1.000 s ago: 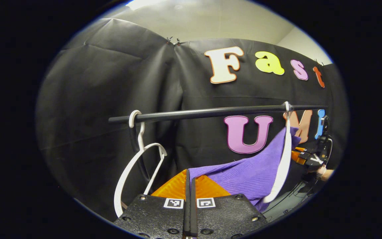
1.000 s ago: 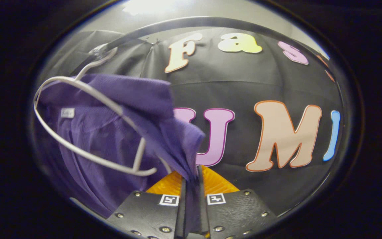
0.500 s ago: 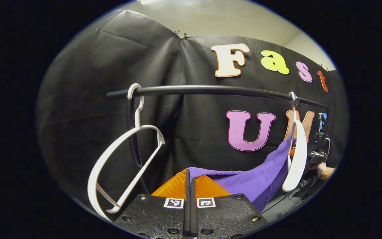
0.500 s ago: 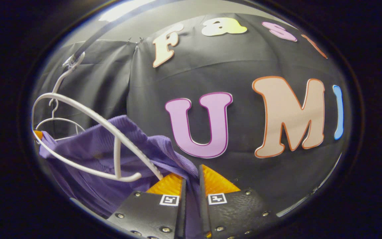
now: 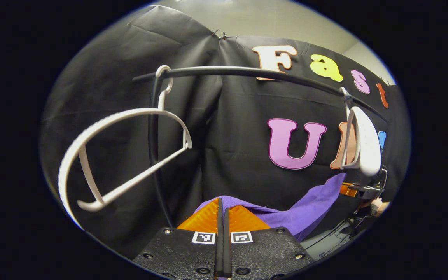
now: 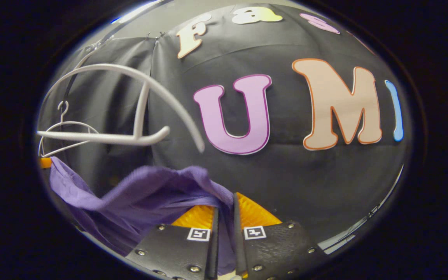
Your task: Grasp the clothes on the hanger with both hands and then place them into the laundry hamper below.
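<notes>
Left gripper view has the left claw point(image 5: 223, 217) at the bottom, its two fingers pressed almost together on one end of the purple ribbed knit garment point(image 5: 309, 208). The cloth stretches away to the right as a slack band, toward the other gripper point(image 5: 358, 190) and the hand point(image 5: 377, 204) holding it near the right edge. Above, a thin black clothes rail point(image 5: 247, 72) runs across the booth, carrying two bare white plastic hangers: one wide hanger point(image 5: 123, 155) on the left, tilted, and one edge-on hanger point(image 5: 362, 142) on the right, just above the far end of the garment. In the right gripper view the right claw point(image 6: 224, 229) is closed narrowly on a bunched fold of the same purple garment point(image 6: 138, 202), which drapes to the left below the nearer white hanger point(image 6: 130, 112), clear of it. A smaller, farther hanger point(image 6: 62, 128) shows behind.
</notes>
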Demonstrator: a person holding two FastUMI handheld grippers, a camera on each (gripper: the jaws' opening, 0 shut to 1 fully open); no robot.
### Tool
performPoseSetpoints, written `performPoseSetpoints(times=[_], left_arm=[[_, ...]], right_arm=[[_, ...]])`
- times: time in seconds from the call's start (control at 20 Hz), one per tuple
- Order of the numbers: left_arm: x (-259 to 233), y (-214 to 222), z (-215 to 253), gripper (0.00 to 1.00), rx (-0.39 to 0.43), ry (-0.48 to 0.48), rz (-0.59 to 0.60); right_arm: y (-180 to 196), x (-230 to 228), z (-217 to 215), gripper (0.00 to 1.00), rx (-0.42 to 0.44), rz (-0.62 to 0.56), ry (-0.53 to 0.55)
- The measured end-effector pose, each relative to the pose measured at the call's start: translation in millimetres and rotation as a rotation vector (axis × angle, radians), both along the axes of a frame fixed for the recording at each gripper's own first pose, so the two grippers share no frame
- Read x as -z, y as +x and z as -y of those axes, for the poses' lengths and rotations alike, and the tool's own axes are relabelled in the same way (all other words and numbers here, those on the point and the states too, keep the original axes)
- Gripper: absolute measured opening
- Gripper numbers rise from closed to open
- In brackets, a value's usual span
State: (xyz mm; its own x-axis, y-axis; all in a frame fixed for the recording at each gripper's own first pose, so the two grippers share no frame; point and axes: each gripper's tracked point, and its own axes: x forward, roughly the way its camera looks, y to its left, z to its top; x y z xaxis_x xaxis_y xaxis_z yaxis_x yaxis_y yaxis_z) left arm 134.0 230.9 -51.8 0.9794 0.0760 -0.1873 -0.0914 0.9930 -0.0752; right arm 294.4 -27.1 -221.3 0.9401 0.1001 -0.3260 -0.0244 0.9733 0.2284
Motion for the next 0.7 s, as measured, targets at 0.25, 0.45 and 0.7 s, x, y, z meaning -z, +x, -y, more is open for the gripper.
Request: performPoseSetpoints(times=[0.25, 0.45, 0.7], left_arm=[[42, -3, 33, 0.01, 0.039, 0.026, -0.046], [75, -5, 70, 0.0, 0.068, -0.02, -0.074], [114, -4, 116, 0.0, 0.105, -0.097, -0.134]], right_arm=[[-24, 31, -28, 0.17, -0.041, -0.063, 0.017], [-45, 51, -52, 0.17, -0.08, -0.108, 0.045], [-72, 71, -84, 0.17, -0.133, -0.163, 0.07]])
